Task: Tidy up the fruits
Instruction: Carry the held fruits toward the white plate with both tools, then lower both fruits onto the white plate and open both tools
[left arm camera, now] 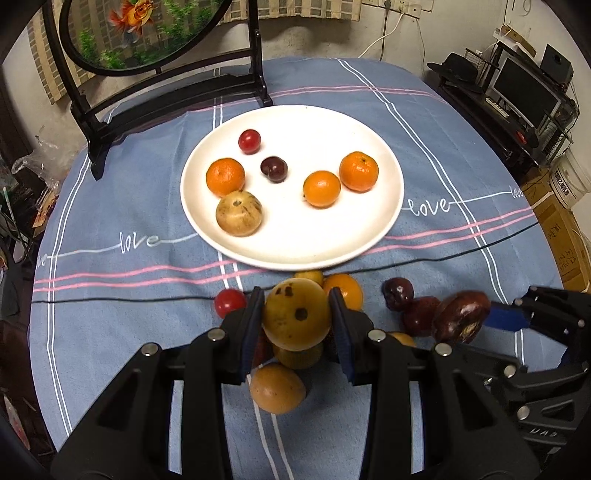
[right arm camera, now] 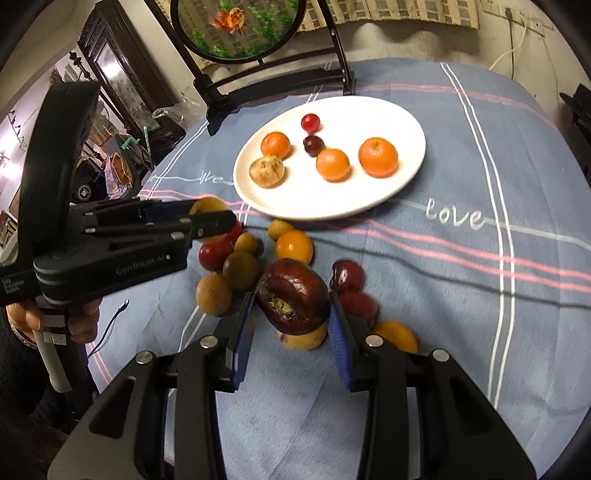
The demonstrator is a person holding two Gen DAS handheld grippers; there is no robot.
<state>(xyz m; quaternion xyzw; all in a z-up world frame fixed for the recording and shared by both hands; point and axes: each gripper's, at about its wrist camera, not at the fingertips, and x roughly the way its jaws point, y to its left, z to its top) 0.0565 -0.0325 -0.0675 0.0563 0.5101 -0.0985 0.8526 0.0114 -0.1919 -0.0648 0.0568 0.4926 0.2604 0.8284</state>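
Pinching a round yellow fruit (left arm camera: 296, 314) with dark spots between its blue pads, the left gripper (left arm camera: 297, 314) holds it above the pile (left arm camera: 295, 354) just in front of the plate (left arm camera: 384, 206); the right gripper (right arm camera: 291, 306) is likewise clamped on a wrinkled, glossy maroon fruit (right arm camera: 293, 295) with a rough tan stem scar, also raised over the loose fruit in front of the plate; that pile mixes yellow, orange, red and dark maroon pieces lying close together on the cloth (left arm camera: 110, 206); on the plate, white and round, lie three mandarins (left arm camera: 358, 171), a tan speckled fruit (left arm camera: 239, 213), a red one (left arm camera: 249, 141) and a dark one (left arm camera: 274, 169), mostly apart; under the plate spreads a blue tablecloth with pink and white stripes and the word "love"; a thin black cable (left arm camera: 461, 253) crosses it just in front of the plate; behind the plate stands a dark-framed round goldfish screen (left arm camera: 144, 33); beyond it, a stained wall with a socket; right of the plate, a monitor (left arm camera: 524, 92) on cluttered shelves.
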